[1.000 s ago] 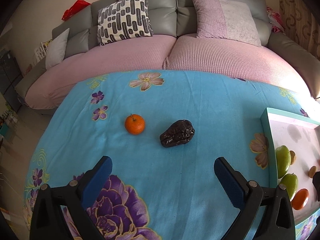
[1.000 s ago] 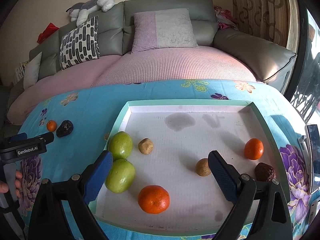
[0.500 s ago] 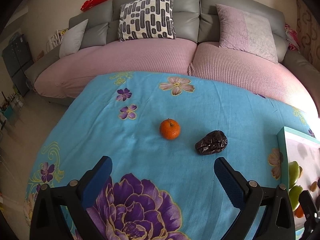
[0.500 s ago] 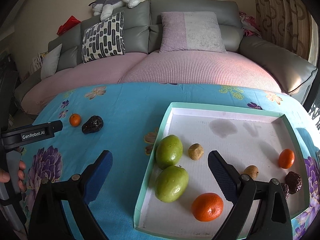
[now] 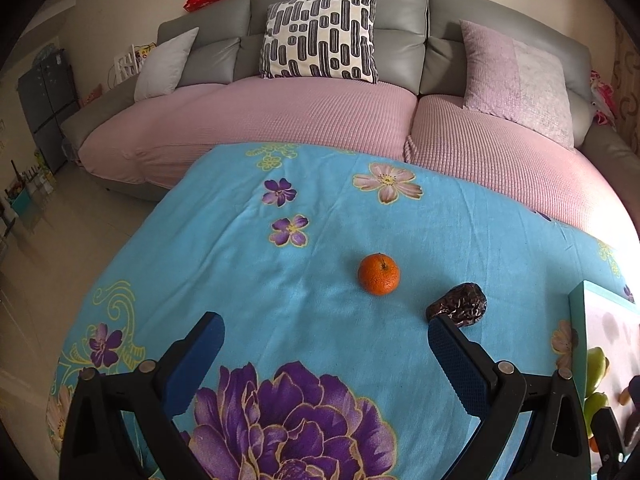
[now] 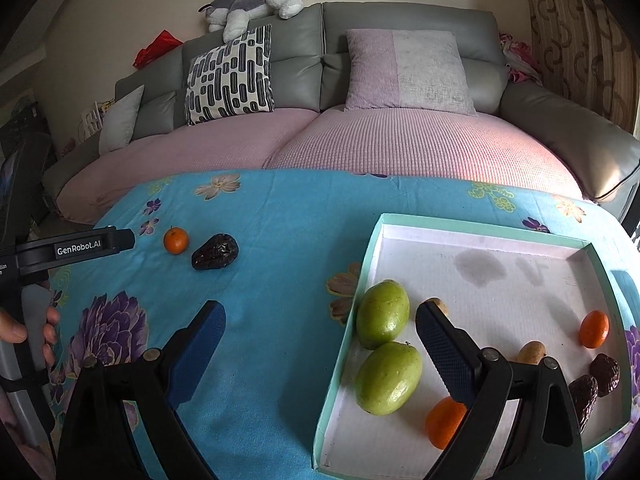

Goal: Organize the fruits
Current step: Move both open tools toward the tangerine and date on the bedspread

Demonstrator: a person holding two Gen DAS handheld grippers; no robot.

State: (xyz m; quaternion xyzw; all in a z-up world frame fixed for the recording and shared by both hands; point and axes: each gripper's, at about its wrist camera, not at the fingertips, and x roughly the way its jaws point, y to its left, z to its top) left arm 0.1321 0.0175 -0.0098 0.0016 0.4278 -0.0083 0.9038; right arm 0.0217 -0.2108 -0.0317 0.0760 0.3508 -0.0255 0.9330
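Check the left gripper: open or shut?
Open. The left gripper has its fingers spread wide over the cloth, holding nothing.

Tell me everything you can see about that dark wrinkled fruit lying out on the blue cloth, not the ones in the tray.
The dark wrinkled fruit is blackish-brown, glossy and deeply creased, like a dried date, wider at one end and tapering at the other. It lies on its side on the blue floral tablecloth, just right of the small orange without touching it, and outside the tray. Nothing grips it; the left gripper is open close in front of it.
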